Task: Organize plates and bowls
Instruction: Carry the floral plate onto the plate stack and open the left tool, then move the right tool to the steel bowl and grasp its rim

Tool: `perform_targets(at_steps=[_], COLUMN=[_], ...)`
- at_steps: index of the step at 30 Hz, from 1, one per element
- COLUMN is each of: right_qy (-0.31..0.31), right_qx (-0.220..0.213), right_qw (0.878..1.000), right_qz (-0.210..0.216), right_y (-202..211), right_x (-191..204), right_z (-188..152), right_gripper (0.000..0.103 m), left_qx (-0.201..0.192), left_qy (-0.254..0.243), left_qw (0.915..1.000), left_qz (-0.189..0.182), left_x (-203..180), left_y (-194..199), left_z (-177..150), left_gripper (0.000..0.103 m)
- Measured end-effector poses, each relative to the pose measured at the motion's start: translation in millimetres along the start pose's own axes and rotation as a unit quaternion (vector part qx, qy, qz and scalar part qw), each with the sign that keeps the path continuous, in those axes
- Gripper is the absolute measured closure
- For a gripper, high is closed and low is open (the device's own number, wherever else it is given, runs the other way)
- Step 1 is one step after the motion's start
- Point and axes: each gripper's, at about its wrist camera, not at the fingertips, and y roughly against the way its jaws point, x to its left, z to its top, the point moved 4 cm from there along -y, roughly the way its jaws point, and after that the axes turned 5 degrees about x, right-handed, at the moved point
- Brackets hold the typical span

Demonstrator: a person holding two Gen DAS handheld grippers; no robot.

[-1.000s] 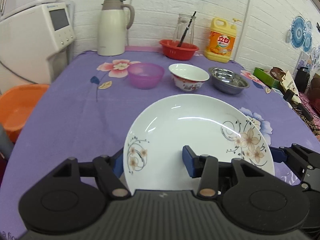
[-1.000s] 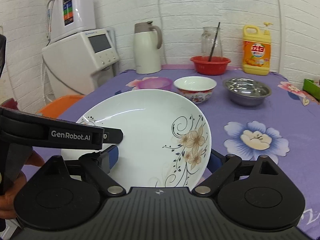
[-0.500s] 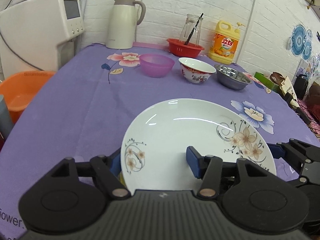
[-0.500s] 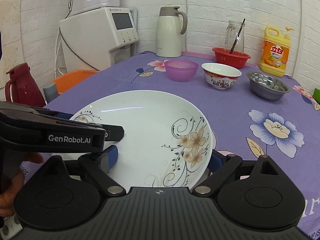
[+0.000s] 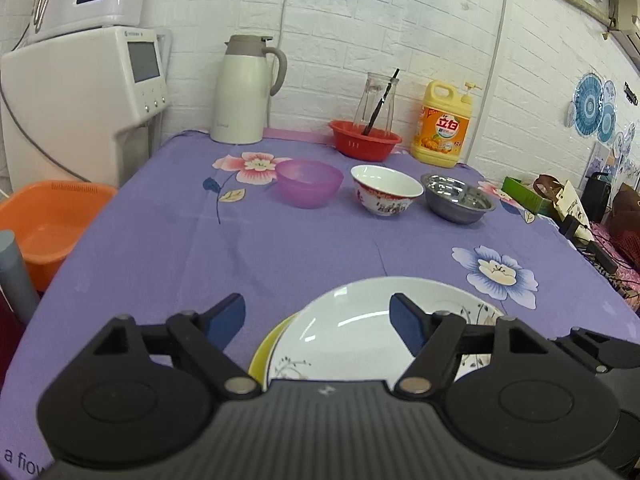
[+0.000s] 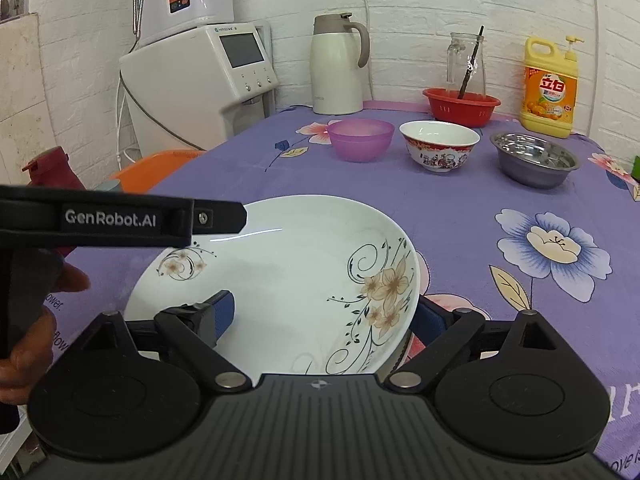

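White porcelain, your flowered plate point(image 6: 288, 280) sits atop a yellow plate point(image 5: 266, 354) on the desk point(image 5: 160, 248). Your left claw point(image 5: 318, 318) has just been opening and stands released; your right claw point(image 6: 320, 316) grasps the flowered plate's rim. The red basket point(image 6: 462, 106) holds a glass jar point(image 6: 466, 64). The left claw's side reads "GenRobot.AI".

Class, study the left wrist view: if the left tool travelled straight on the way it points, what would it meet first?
Probably the white floral plate just below and ahead of the left tool; past its rim, bare purple tablecloth. Depth is uncertain.
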Motion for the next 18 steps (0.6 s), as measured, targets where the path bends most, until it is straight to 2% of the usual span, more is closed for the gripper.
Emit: perform_targets(at_steps=[1, 3, 7, 9, 12, 18], right_qy=[0.0, -0.009, 0.018, 0.0, -0.038, -0.088], right_qx=[0.011, 0.024, 0.019, 0.002, -0.032, -0.048], right_qw=[1.0, 1.0, 1.0, 1.0, 0.999, 0.995], right_qz=[-0.005, 0.016, 0.005, 0.012, 0.001, -0.02], right_y=[-2.4, -6.2, -3.7, 1.4, 13.2, 18.2], right_x=[-1.6, -7.0, -2.9, -10.7, -30.5, -73.2], right_z=[-1.5, -5.5, -3.7, -2.8, 2.7, 7.0], right_gripper=[0.0, 0.0, 0.0, 0.0, 0.0, 0.0], left_qx=[-0.001, -0.003, -0.001, -0.002, -0.001, 0.019], left_qy=[0.002, 0.002, 0.003, 0.002, 0.002, 0.004], left_qw=[1.0, 1.0, 1.0, 1.0, 0.9999, 0.9994], left_qz=[-0.001, -0.002, -0.004, -0.006, -0.01, -0.028], left_x=[-0.8, -3.3, -9.8, -12.5, -16.4, -32.5], left_y=[-0.5, -2.7, -6.5, -5.9, -7.5, -23.7], left_z=[2.5, 5.6, 9.8, 10.7, 12.4, 15.1], left_gripper=[0.03, 0.03, 0.03, 0.03, 0.03, 0.028])
